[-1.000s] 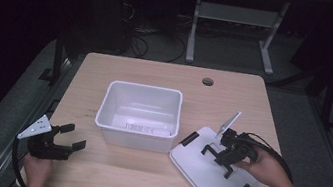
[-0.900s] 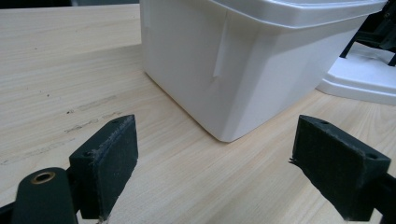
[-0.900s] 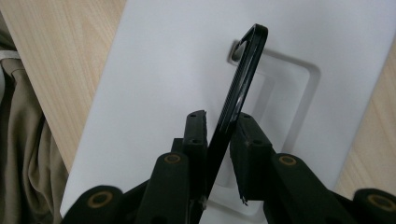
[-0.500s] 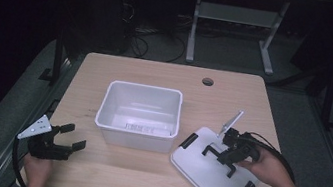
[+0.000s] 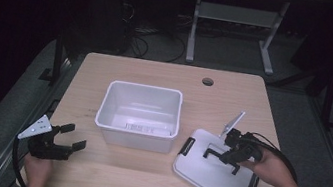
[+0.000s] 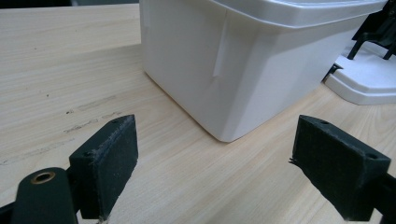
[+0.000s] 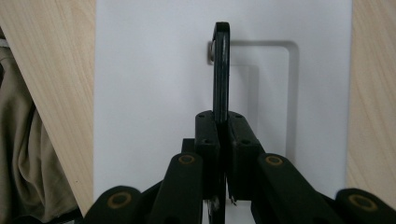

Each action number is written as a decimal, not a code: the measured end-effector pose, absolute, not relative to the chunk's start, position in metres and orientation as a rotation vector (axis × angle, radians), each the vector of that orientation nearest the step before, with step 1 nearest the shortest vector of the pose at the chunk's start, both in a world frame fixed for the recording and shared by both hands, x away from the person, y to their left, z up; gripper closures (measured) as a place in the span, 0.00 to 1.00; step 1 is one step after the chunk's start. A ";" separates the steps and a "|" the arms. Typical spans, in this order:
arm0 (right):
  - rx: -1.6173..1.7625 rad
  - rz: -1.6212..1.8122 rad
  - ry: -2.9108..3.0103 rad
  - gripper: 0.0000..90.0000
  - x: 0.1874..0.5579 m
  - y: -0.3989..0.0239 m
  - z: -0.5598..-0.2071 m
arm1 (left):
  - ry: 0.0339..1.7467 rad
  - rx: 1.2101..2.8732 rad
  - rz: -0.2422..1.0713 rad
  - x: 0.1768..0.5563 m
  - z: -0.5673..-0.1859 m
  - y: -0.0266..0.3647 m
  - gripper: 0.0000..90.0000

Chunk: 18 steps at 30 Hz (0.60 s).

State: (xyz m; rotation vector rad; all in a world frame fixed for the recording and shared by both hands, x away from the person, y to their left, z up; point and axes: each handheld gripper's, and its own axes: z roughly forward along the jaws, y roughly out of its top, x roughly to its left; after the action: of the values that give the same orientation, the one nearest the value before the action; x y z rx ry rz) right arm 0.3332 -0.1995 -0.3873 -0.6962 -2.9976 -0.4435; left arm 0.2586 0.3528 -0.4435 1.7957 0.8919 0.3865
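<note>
Now the right gripper (image 5: 223, 158) has just been closing, and its fingers (image 7: 208, 133) pinch the thin black handle (image 7: 221, 70) on the flat white plastic lid (image 5: 212, 174), which lies on the pale wooden desk (image 5: 157, 74) beside the smooth, empty, rectangular white tub (image 5: 140, 114). Lifting and fitting remain. The left gripper (image 5: 66, 137) waits wide, holding nothing.

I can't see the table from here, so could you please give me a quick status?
Right gripper clamped on lid handle. Left gripper open, idle beside the bin. Lid flat on table; nothing in the way.
</note>
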 end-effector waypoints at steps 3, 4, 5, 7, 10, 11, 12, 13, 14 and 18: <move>-0.692 -0.444 -2.997 0.94 0.333 -0.200 -0.386 | 0.892 1.796 0.385 0.259 -0.444 0.353 0.15; -0.692 -0.447 -2.997 0.94 0.333 -0.200 -0.385 | 0.892 1.796 0.385 0.259 -0.444 0.353 0.15; -0.692 -0.448 -2.997 0.94 0.333 -0.200 -0.384 | 0.892 1.797 0.385 0.259 -0.444 0.353 0.15; -0.687 -0.449 -2.999 0.94 0.333 -0.201 -0.382 | 0.891 1.797 0.386 0.259 -0.444 0.353 0.15; -0.675 -0.453 -3.004 0.94 0.332 -0.202 -0.378 | 0.891 1.796 0.385 0.258 -0.444 0.353 0.15; -0.684 -0.452 -3.004 0.94 0.332 -0.202 -0.376 | 0.893 1.796 0.384 0.259 -0.444 0.352 0.15; -0.675 -0.454 -3.009 0.94 0.332 -0.203 -0.375 | 0.893 1.795 0.384 0.259 -0.444 0.352 0.15; -0.670 -0.457 -3.010 0.94 0.331 -0.203 -0.373 | 0.893 1.795 0.384 0.259 -0.444 0.352 0.15; -0.672 -0.458 -3.010 0.94 0.331 -0.204 -0.371 | 0.893 1.795 0.384 0.259 -0.444 0.352 0.15; -0.667 -0.457 -3.018 0.94 0.330 -0.205 -0.363 | 0.893 1.795 0.384 0.259 -0.444 0.352 0.15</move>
State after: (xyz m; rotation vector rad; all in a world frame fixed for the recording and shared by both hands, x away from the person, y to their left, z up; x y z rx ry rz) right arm 0.3298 -0.2055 -0.3629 -0.6672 -3.0183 -0.4566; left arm 0.2588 0.3520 -0.4439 1.7954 0.8932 0.3837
